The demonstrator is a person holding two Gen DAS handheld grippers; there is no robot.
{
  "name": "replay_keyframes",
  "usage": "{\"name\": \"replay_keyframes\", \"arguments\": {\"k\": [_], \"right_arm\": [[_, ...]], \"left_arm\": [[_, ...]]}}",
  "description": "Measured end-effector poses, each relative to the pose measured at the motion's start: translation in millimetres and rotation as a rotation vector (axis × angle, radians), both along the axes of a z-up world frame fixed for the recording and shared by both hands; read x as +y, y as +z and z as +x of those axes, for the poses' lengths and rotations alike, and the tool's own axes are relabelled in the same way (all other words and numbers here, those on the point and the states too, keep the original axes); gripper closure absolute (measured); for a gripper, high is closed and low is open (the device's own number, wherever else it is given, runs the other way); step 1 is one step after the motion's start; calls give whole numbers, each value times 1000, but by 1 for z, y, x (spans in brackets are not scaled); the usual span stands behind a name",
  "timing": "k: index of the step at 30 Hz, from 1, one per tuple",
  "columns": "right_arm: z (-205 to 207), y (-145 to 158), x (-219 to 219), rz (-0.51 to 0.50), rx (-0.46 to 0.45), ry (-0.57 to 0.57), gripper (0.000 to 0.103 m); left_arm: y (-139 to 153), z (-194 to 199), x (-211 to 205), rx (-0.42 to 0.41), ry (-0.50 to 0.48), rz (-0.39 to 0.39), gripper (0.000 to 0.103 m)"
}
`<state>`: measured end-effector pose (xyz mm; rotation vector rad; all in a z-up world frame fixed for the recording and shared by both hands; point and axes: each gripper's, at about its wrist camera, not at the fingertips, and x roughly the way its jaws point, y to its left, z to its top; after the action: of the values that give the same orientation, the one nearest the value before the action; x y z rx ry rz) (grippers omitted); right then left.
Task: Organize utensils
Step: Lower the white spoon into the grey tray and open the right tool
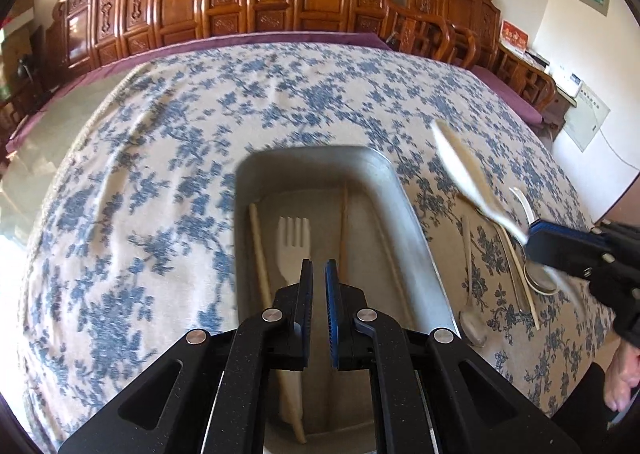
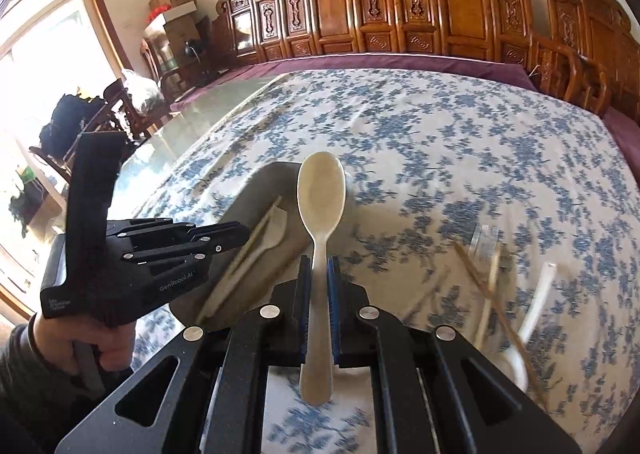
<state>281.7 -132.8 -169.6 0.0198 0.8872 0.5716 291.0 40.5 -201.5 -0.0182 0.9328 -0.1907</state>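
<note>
The right gripper (image 2: 319,266) clamped a cream spoon (image 2: 321,189) at frame centre; the left gripper (image 1: 319,274) hung released over the tray (image 1: 404,189).

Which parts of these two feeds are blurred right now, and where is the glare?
Left wrist view: the spoon and the loose utensils on the cloth smear; the fork in the tray reads clearly. Right wrist view: the held spoon is sharp, the utensils on the right streak, and the window blows out white.

Black speckled left gripper (image 1: 319,274) and right gripper (image 2: 319,274): blue ribbed pads (image 1: 331,306), silver round rivets (image 2: 269,311), triangular cutouts. White "GenRobot.AI" lettering on casing. Bare-skinned left hand (image 2: 80,338), dark sleeve (image 2: 28,386).
</note>
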Motion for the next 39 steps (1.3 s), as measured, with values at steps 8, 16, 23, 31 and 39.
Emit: {"name": "replay_keyframes", "arguments": {"k": [8,16,23,31,39], "right_arm": [[14,-18,38,22,56,14,93],[30,-42,64,22,117,10,93],[36,-53,76,2,126,16,93],[34,-53,77,34,143,44,91],[26,-32,47,52,89,26,91]], "left_arm": [[12,-2,29,-30,59,-2,98],[14,1,49,-35,105,-4,98],[17,0,52,-41,113,5,98],[19,0,50,-41,110,5,98],[24,-5,33,-54,76,-5,98]]}}
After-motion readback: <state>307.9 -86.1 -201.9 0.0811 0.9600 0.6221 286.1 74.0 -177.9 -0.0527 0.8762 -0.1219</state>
